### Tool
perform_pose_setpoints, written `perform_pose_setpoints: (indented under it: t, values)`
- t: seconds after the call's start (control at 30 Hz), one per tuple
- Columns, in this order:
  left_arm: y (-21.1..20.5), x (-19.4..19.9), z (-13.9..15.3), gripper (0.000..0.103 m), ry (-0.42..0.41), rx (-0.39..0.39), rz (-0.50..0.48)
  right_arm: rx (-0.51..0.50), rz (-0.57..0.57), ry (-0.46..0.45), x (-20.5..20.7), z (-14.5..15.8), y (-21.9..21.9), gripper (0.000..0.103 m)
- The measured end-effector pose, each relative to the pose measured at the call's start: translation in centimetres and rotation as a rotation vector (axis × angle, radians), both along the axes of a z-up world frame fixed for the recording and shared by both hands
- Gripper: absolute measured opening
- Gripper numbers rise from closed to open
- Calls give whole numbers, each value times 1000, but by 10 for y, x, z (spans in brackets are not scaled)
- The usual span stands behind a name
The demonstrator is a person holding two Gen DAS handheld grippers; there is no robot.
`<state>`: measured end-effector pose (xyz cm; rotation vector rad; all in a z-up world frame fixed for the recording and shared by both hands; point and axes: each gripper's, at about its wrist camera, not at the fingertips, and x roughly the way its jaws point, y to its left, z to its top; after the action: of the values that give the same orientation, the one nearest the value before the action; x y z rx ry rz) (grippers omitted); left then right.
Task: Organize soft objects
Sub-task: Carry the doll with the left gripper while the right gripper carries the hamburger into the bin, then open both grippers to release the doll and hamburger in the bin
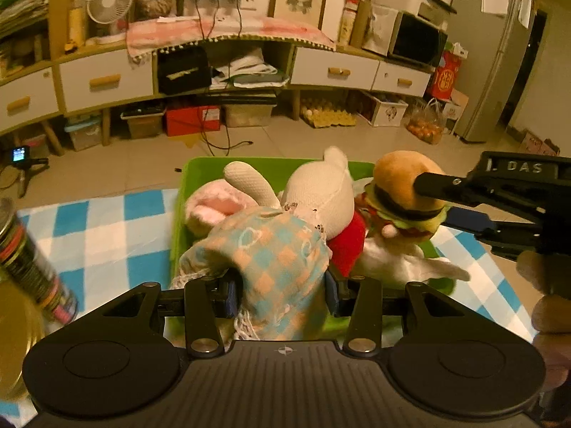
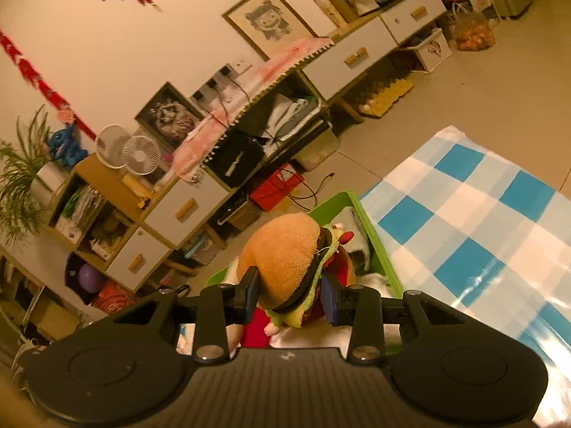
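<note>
My left gripper [image 1: 282, 294] is shut on a cream plush rabbit [image 1: 321, 196] in a blue and orange checked dress [image 1: 278, 256], with the pads pressing the dress from both sides. The rabbit hangs over a green bin [image 1: 189, 185] that holds a pink plush [image 1: 210, 207], a red piece [image 1: 346, 246] and a white plush [image 1: 403, 260]. To the right, my right gripper [image 1: 439, 201] is shut on a plush burger [image 1: 399, 178]. In the right wrist view the burger [image 2: 285, 249] sits squeezed between the pads of the right gripper [image 2: 291, 297], above the green bin [image 2: 360, 214].
The bin stands on a blue and white checked cloth [image 1: 107, 228] [image 2: 464, 221]. A printed can [image 1: 32, 260] is at the left edge, close to the left gripper. A hand [image 1: 546, 285] holds the right gripper. Beyond the table lie a tiled floor and a low cabinet [image 1: 107, 78].
</note>
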<state>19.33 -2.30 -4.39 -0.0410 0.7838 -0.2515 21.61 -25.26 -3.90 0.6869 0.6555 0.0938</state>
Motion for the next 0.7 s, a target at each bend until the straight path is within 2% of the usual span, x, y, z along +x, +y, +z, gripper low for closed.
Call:
perform_pose_setpoints:
  t: [0.27,0.47,0.7]
  values:
    - [-1,36,-22,45,62,5,11,-31,5,48,35,-28,3,7]
    - [1,42,-40,45,90,-4,21,-61,2,55,42,-41,6,7]
    - [2,37,-37,49,49,-35,12,-46,9,51,41,-40,5,11]
